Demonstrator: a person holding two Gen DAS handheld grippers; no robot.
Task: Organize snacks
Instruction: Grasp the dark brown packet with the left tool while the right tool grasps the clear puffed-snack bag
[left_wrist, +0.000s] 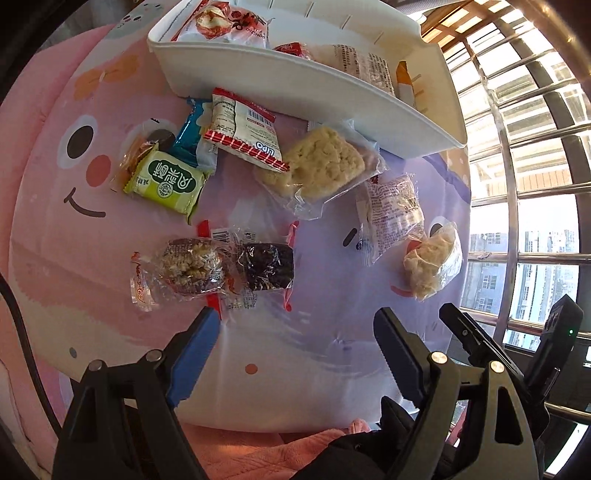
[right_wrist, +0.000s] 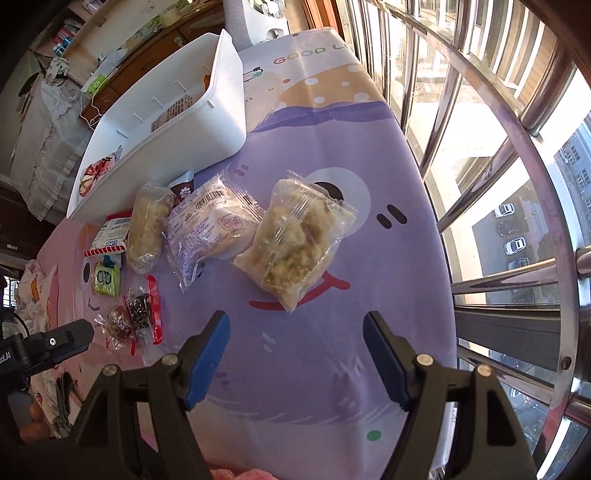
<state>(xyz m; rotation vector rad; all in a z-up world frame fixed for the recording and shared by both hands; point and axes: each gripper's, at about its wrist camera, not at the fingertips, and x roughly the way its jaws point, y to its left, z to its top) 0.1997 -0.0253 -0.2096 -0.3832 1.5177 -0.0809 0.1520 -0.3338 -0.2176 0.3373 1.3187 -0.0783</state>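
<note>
Several wrapped snacks lie loose on a cartoon-print tablecloth (left_wrist: 317, 354) beside a white bin (left_wrist: 295, 81) that holds a few packets. My left gripper (left_wrist: 295, 321) hangs open above the cloth, just short of a dark cake in clear wrap (left_wrist: 267, 266) and a walnut snack (left_wrist: 192, 264). A green packet (left_wrist: 168, 182), a red-and-white Lipo packet (left_wrist: 245, 129) and a pale rice cake (left_wrist: 321, 164) lie farther off. My right gripper (right_wrist: 295, 325) is open and empty, just short of a clear bag of pale crumbly snack (right_wrist: 295, 236). A printed clear packet (right_wrist: 210, 225) lies left of it.
A barred window (right_wrist: 498, 184) runs along the table's right edge, with a drop to the street behind it. The white bin (right_wrist: 166, 122) sits at the far left of the right wrist view. Pink fabric (left_wrist: 266, 450) lies below the table's near edge.
</note>
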